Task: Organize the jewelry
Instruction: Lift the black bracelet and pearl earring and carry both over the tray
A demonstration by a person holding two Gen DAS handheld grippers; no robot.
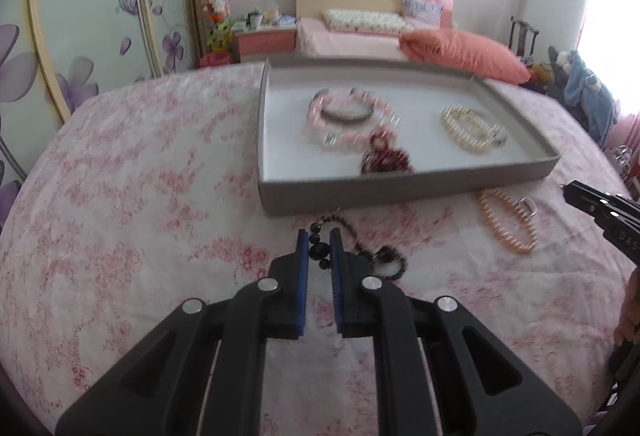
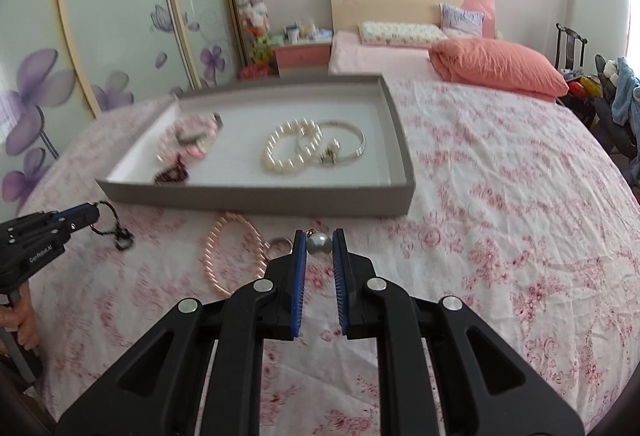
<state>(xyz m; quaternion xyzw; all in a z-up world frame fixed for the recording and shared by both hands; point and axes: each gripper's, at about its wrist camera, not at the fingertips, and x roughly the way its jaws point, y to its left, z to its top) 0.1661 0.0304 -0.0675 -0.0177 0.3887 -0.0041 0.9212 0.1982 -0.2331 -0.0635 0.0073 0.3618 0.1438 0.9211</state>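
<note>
- The bed (image 1: 120, 195), under a white sheet with pink flowers, carried everything.
- The grey tray (image 1: 408, 191) lay flat on the bed, its near wall facing both grippers.
- Inside the tray, toward its left part in the left wrist view, a pink bead bracelet (image 1: 320, 111) lay with a silver bangle (image 1: 344, 115) and a dark red bead bracelet (image 1: 384, 155), touching or overlapping; blur hid which lay on top.
- Inside the tray, toward its right part, a white pearl bracelet (image 2: 288, 147) overlapped a second silver bangle (image 2: 352, 139).
- Just outside the tray's near wall, a peach bead bracelet (image 2: 232, 256) lay on the sheet, a small ring (image 1: 527, 204) beside it.
- The left gripper (image 1: 319, 248) hung before the tray's near wall, its jaws narrow and clamped on a black bead bracelet (image 1: 384, 260), whose loose end trailed onto the sheet.
- The right gripper (image 2: 319, 246) also stood before that wall, jaws pinching a grey pearl earring (image 2: 319, 244).
</note>
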